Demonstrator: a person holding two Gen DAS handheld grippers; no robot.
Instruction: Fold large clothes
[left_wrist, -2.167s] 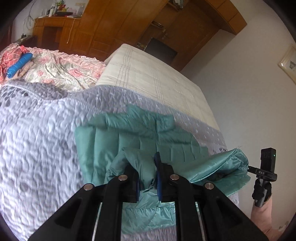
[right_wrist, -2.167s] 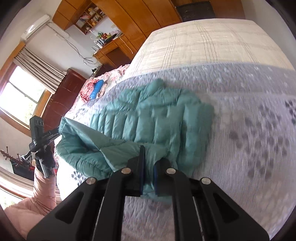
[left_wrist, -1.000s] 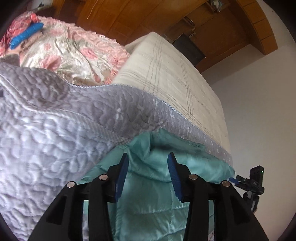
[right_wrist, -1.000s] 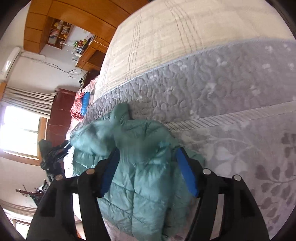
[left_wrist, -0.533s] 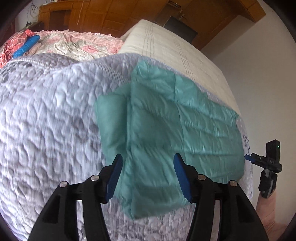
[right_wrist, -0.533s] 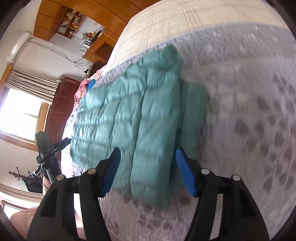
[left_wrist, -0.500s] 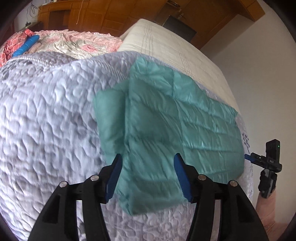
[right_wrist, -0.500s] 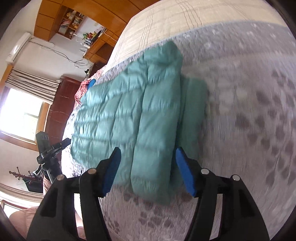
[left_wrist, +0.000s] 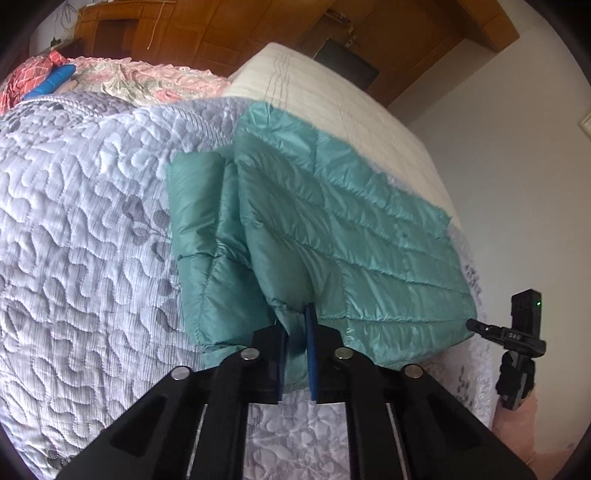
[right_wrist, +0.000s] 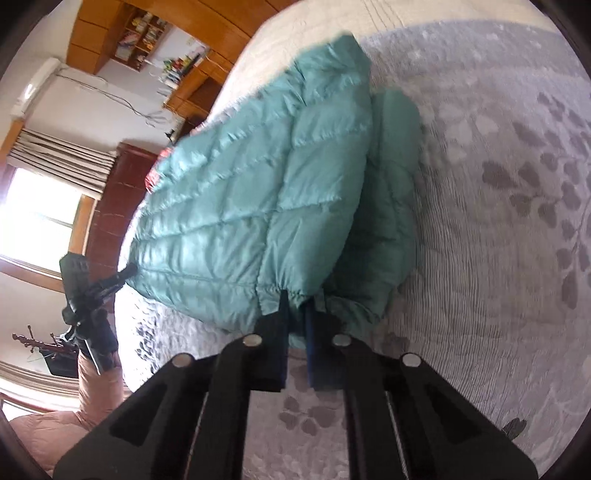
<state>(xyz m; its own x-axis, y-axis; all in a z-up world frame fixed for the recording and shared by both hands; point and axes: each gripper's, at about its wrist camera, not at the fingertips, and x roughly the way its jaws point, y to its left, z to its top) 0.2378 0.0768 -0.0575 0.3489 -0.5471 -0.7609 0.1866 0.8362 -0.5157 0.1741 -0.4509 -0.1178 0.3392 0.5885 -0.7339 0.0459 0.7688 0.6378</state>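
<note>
jacket: teal puffer jacket (left_wrist: 332, 236) is lying partly folded on the grey quilted bedspread (left_wrist: 81, 229) of the bed, one sleeve panel showing at its side.
left gripper: left gripper (left_wrist: 295, 328) jaws have just been closing; now pinching the jacket's near hem, fabric bunching between the pads.
right gripper: right gripper (right_wrist: 295, 317) jaws have just been closing too; now clamping the near hem at the other corner.
step: looks like gripping the hem for the next fold.
how to do well: be lifting both corners together, carrying the hem level toward the collar, keeping layers aligned.
pose: both grippers are pointing steeply down toward the bed edge.
</note>
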